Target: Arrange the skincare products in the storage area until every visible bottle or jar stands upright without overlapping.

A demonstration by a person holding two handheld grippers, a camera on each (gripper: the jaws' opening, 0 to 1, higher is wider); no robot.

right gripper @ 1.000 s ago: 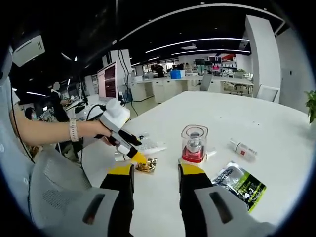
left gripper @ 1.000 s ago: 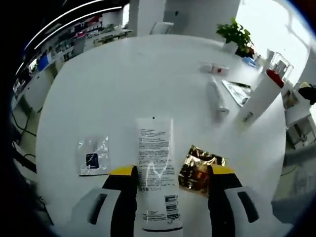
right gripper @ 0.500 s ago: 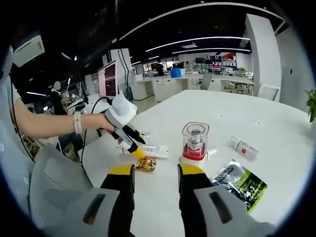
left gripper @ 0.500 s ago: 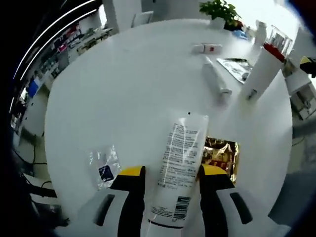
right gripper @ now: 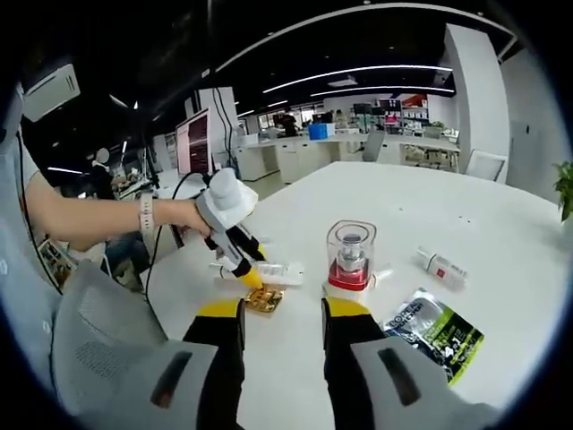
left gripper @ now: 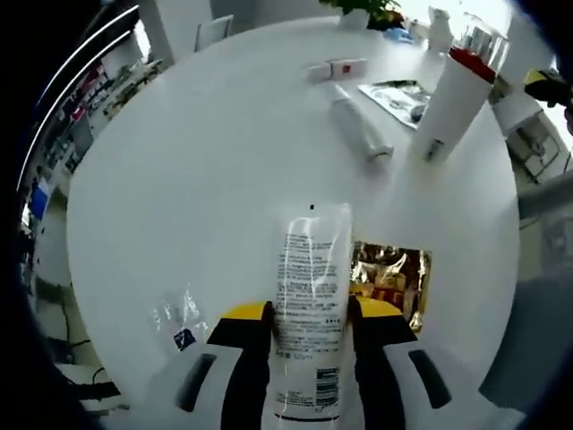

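Between the jaws of your left tongs (left gripper: 309, 313) sits a white tube (left gripper: 311, 296) printed with small text, clamped on both sides and pointing toward 12 o'clock over the white bench (left gripper: 197, 170); at 3 o'clock of the tube, just beside it, lies a gold foil sachet (left gripper: 389, 276); at 8 o'clock lies a clear sachet (left gripper: 178, 322); toward 1 o'clock, well apart, a second white tube (left gripper: 360, 132) lies flat, with a small white bottle (left gripper: 336, 69) beyond it and a dark sachet (left gripper: 397, 95) to its right. In the right gripper view your right tongs (right gripper: 281, 315) stand apart, holding nothing; at 12 o'clock of them a clear-capped red jar (right gripper: 350, 258) stands upright.
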